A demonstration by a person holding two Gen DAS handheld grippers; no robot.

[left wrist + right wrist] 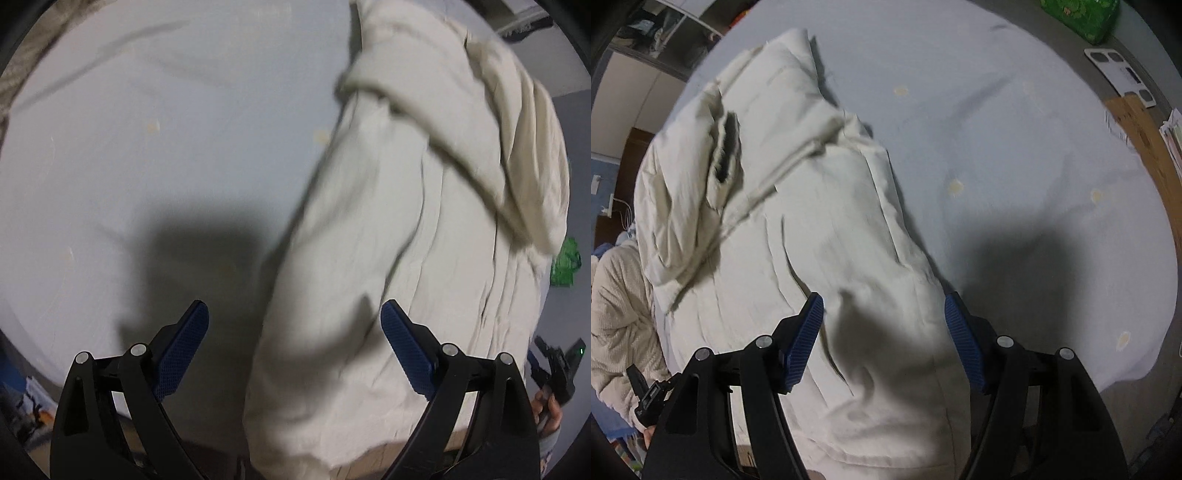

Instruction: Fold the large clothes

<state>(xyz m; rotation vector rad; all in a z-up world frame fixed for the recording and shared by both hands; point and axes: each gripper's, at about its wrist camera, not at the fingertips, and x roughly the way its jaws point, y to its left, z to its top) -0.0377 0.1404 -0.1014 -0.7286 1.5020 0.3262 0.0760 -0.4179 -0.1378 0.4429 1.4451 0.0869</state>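
Cream garment (pixel 812 229) lies lengthwise on pale bed sheet (pixel 1015 155), sleeve folded over. Soft, bulky, prob. limp; best grip at near hem corners. Left gripper (pixel 293 328) & right gripper (pixel 882 317): jaws spread, nothing pinched. Green pkg (pixel 1078 14) far off; no obstruction seen.

Garment (pixel 812 229): cream-white throughout, with one dark, near-black strip at a fold toward the bed's far end. Bed sheet (pixel 1015 155): pale blue-grey, marked with scattered small pale yellow spots. Left gripper (pixel 294 314) and right gripper (pixel 884 306): black frames, blue pads with a fine textured pattern. Green patterned item (pixel 1078 14) beyond the bed's far edge. Sleeve (pixel 617 314): cream, ribbed fleece texture.
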